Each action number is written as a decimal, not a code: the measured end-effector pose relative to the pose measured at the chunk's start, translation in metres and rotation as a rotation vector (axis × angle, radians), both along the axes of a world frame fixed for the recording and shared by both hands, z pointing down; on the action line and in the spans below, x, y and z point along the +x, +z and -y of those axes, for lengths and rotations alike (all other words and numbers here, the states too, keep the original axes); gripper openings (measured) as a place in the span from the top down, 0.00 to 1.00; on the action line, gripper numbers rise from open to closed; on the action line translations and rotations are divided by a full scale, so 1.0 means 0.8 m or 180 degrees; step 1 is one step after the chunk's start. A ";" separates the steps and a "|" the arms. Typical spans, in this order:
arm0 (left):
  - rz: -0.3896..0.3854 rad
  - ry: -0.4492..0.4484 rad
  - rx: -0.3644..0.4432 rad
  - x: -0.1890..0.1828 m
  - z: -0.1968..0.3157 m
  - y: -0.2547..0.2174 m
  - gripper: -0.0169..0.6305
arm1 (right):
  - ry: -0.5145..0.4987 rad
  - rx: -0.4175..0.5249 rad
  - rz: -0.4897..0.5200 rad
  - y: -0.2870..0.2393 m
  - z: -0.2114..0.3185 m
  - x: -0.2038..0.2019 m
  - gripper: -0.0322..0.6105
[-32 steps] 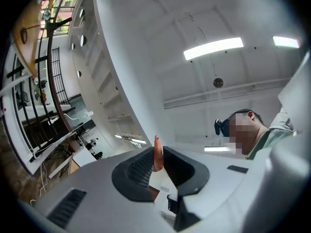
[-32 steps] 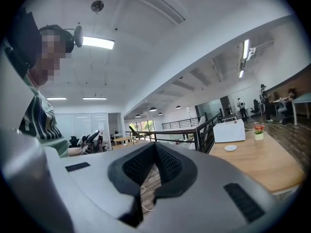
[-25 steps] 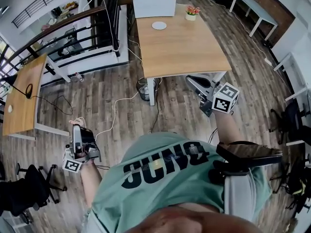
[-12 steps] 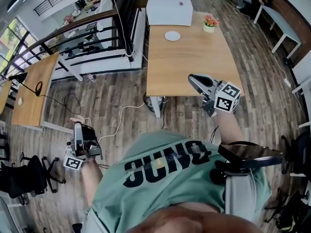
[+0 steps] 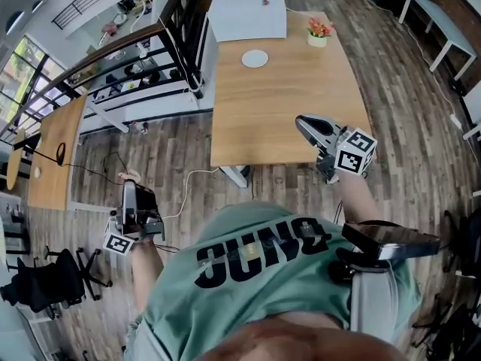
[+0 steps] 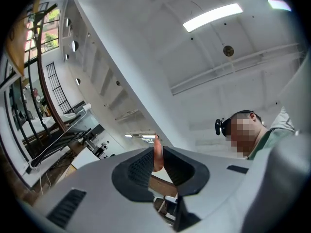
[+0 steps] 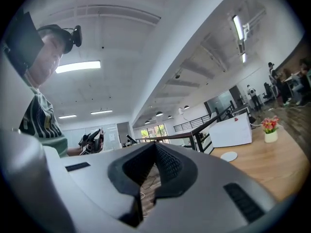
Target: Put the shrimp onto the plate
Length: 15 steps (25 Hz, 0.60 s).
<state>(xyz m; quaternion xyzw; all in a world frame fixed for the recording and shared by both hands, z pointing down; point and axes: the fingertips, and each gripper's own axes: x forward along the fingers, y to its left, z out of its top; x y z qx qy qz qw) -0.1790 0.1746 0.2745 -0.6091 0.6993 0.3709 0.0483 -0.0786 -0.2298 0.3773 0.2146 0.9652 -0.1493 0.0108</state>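
A thin pinkish-orange shrimp is pinched between the dark pads of the left gripper. This gripper is held over the wooden floor at the person's left side, well apart from the table. The jaws of the right gripper are pressed together at their tips, with nothing caught between them, and it is held above the near right part of the tabletop. A small white plate is seen on the far part of the table, just in front of a white box. A pot of flowers is set near the far right corner.
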 end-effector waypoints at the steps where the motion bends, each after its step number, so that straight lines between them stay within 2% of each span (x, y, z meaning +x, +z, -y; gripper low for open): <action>1: 0.0022 0.0020 -0.0049 -0.006 0.013 0.002 0.88 | 0.0015 -0.0008 0.0006 0.004 0.010 -0.002 0.94; 7: -0.0022 0.0206 -0.0158 -0.040 0.066 0.013 0.88 | 0.0167 -0.0034 -0.0032 0.005 0.041 -0.010 0.94; 11: -0.0135 0.0400 -0.0068 -0.069 0.082 0.020 0.88 | 0.0324 0.0010 -0.0118 0.005 0.047 -0.011 0.94; 15: -0.0079 0.0562 -0.0001 -0.121 0.083 0.035 0.88 | 0.0522 0.0117 -0.0193 0.002 0.043 -0.027 0.94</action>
